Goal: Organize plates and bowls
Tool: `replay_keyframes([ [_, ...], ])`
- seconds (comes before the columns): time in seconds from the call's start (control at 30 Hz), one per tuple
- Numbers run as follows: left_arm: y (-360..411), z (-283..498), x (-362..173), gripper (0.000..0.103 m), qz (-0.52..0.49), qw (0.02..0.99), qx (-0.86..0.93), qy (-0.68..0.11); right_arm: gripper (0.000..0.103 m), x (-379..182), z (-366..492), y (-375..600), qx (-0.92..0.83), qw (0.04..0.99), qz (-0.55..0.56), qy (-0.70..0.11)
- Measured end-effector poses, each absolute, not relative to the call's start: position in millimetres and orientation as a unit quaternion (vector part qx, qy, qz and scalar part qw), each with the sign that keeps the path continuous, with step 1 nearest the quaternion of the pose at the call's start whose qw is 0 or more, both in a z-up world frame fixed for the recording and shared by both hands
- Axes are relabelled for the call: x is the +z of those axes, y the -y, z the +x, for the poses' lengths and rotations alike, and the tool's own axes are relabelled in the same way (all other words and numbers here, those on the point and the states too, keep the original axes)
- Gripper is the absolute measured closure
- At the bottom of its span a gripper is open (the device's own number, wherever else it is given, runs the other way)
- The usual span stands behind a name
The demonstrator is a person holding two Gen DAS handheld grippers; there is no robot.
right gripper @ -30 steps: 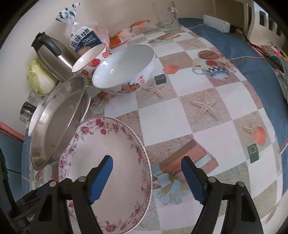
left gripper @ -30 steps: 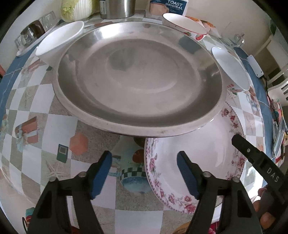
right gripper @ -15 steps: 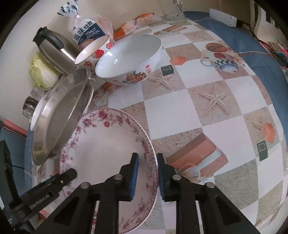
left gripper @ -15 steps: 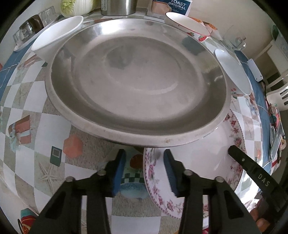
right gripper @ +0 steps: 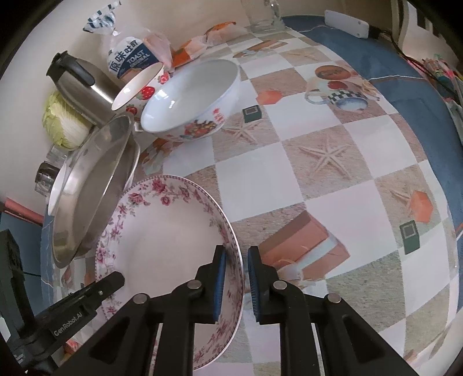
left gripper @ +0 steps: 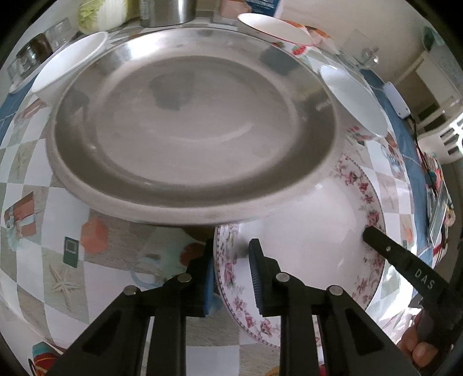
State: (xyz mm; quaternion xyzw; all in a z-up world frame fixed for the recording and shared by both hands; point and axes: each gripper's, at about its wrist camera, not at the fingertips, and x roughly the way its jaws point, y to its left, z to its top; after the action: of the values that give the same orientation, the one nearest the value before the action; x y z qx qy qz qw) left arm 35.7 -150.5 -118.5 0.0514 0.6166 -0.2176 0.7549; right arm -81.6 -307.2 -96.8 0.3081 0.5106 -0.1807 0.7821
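A home dining table (right gripper: 332, 185) set against a plain wall, under a checked oilcloth printed with starfish, mugs and gift boxes. A bag of toast bread (right gripper: 133, 59), a cabbage (right gripper: 65, 121), a steel kettle (right gripper: 78, 84), glass jars (left gripper: 37, 50) and painted crockery crowd its far edge. White chairs (left gripper: 439, 127) and a power strip (right gripper: 347, 23) sit alongside.

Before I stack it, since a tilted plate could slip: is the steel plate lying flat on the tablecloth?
No: the steel plate is tilted, its near edge propped on the floral plate's rim.
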Motion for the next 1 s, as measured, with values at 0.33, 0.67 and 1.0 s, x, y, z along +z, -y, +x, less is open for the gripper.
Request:
replay_keyframes([
  [0.33,172.9,33.2,-133.1,0.08,0.036,0.739,-0.252,-0.624,0.086,-101.7,-115.0,339.4,-0.184,0.772,0.362,-0.488],
  [0.67,182.7,29.0,-123.9,0.08,0.018,0.751,-0.257,-0.608,0.088,-108.4,-121.7,346.0,-0.166,0.775,0.383,-0.475],
  [1.0,179.2,26.4,-119.1,0.08,0.026,0.754,-0.268,-0.6,0.088,-106.8,-118.0,343.6,-0.163,0.78,0.375,-0.474],
])
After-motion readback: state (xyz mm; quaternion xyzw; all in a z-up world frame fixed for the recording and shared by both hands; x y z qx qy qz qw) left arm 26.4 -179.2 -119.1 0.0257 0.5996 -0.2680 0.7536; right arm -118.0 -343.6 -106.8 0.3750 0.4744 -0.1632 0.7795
